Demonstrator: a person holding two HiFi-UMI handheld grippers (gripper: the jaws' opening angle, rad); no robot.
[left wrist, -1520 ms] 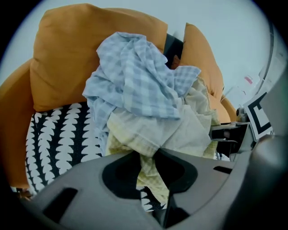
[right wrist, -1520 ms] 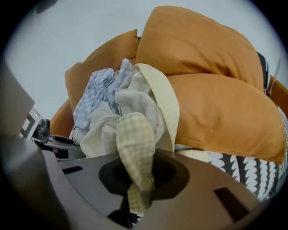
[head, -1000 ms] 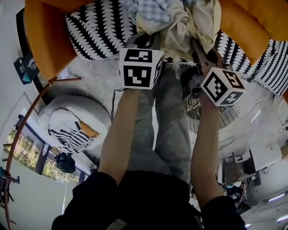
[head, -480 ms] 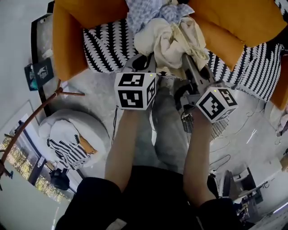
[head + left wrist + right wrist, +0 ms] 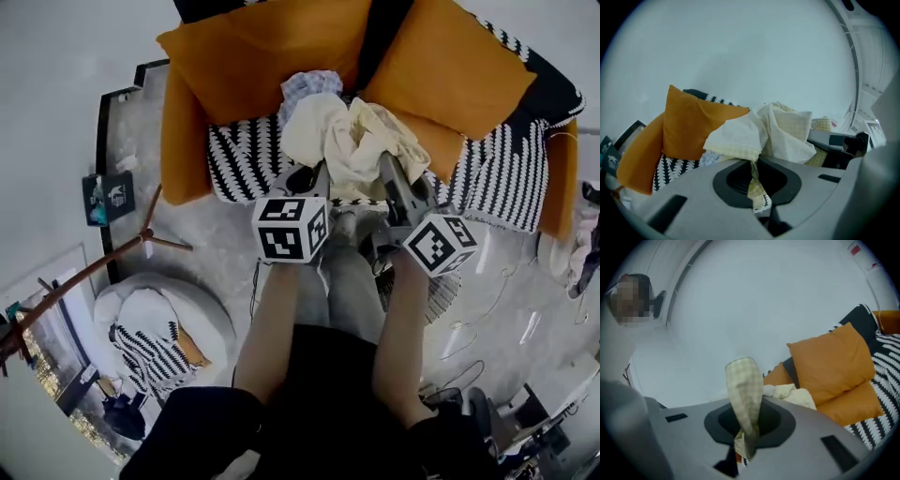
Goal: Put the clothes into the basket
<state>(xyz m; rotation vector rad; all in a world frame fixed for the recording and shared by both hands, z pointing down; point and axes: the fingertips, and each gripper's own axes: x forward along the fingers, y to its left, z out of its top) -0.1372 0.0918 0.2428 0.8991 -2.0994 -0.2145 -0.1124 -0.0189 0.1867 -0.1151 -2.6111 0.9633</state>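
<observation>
A cream, pale-yellow checked garment (image 5: 349, 139) is bunched over the sofa's black-and-white seat (image 5: 239, 161), with a blue-white checked cloth (image 5: 309, 86) behind it. My left gripper (image 5: 309, 180) is shut on one edge of the garment (image 5: 754, 136), a fold pinched between its jaws (image 5: 757, 183). On the other side my right gripper (image 5: 389, 173) is shut on the same garment, and a checked strip (image 5: 744, 390) stands up out of its jaws (image 5: 746, 430). A white round basket (image 5: 214, 314) sits on the floor at lower left and holds a black-and-white patterned cloth (image 5: 150, 342).
Orange cushions (image 5: 253, 66) (image 5: 445, 75) lean on the sofa back. A curved wooden stand (image 5: 103, 264) crosses the floor at left, beside a small dark box (image 5: 108, 197). A round wire fan (image 5: 442, 292) and cables lie on the floor at right, next to the person's legs.
Both grippers have risen together with the cream garment held between them. The sofa and floor now look farther off, and more of the cushions shows.
</observation>
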